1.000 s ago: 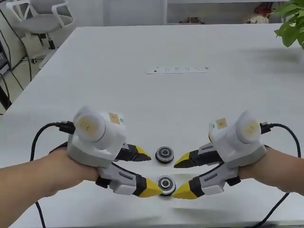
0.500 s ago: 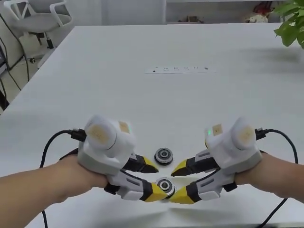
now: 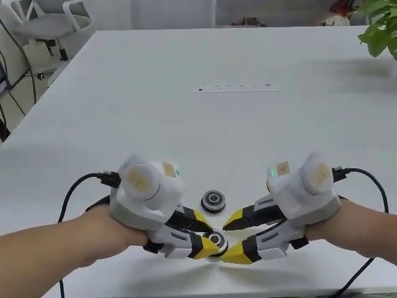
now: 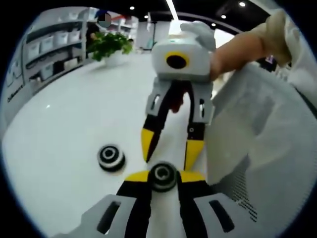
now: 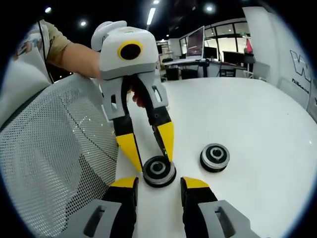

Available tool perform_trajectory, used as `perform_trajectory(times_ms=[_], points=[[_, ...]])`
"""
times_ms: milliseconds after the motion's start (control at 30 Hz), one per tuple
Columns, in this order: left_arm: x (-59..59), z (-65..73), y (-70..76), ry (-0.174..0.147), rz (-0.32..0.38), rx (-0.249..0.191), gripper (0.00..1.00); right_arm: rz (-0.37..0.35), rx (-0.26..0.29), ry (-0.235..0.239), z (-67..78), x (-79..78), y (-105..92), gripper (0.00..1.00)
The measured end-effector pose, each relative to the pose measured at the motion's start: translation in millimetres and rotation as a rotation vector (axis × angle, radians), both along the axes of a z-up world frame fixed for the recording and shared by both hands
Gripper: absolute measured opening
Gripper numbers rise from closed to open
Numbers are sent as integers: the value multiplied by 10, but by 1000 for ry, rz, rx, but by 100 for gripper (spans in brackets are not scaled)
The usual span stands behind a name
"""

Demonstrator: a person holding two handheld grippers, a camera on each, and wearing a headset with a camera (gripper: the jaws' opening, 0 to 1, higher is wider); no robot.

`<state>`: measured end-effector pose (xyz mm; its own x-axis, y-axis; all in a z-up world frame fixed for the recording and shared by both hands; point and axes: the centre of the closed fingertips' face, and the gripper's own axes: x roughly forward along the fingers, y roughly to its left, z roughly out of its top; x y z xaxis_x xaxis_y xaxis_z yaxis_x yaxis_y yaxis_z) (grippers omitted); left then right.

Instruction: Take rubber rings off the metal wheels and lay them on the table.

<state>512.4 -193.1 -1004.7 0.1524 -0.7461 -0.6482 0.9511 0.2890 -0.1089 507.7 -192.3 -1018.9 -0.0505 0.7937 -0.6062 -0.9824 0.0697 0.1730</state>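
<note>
The left gripper (image 4: 164, 176) had its fingers (image 4: 136, 176) closed on the near metal wheel (image 5: 159, 171) on the table (image 3: 248, 136) (a second wheel (image 3: 213, 200) lay just beyond it, apart), while the right gripper (image 3: 229, 239) faced the gripped wheel with fingers (image 5: 124, 182) open.

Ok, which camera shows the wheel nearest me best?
The right gripper view: the near wheel shows nearly whole, face up. In the left gripper view the left gripper's tips cover its sides; in the head view it is small, half hidden between tips.

office: swivel chair (image 3: 46, 26), desk monitors (image 5: 194, 42), potted plant (image 3: 379, 28)
</note>
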Motion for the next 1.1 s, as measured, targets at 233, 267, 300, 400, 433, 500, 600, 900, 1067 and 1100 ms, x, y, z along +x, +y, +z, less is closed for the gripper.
perform_trajectory(times_ms=[233,267,300,400,433,500,600,900,1067,1100], points=[[-18,-16,-26,-66,-43,26,17,-9,12,0,18,4,14,31],[-17,-21,-25,-79,-50,34,17,-10,13,0,19,4,15,31],[-14,-18,-36,-92,-57,33,16,-12,15,0,17,6,19,30],[-8,-20,-28,-82,-41,33,15,-13,15,-1,14,4,30,30],[-9,-23,-27,-85,-40,35,15,-14,15,-4,14,7,35,29],[-1,-23,-28,-103,-48,40,14,-20,13,-14,10,19,47,30],[4,-10,-13,-102,-43,39,14,-21,13,-18,8,23,61,28],[5,-4,-8,-107,-38,36,14,-7,-2,-30,-12,3,23,24],[4,-7,-4,-118,-41,41,14,-3,-7,-36,-14,5,1,22],[4,-7,-5,-118,-42,41,14,-2,-9,-38,-15,5,-1,22]])
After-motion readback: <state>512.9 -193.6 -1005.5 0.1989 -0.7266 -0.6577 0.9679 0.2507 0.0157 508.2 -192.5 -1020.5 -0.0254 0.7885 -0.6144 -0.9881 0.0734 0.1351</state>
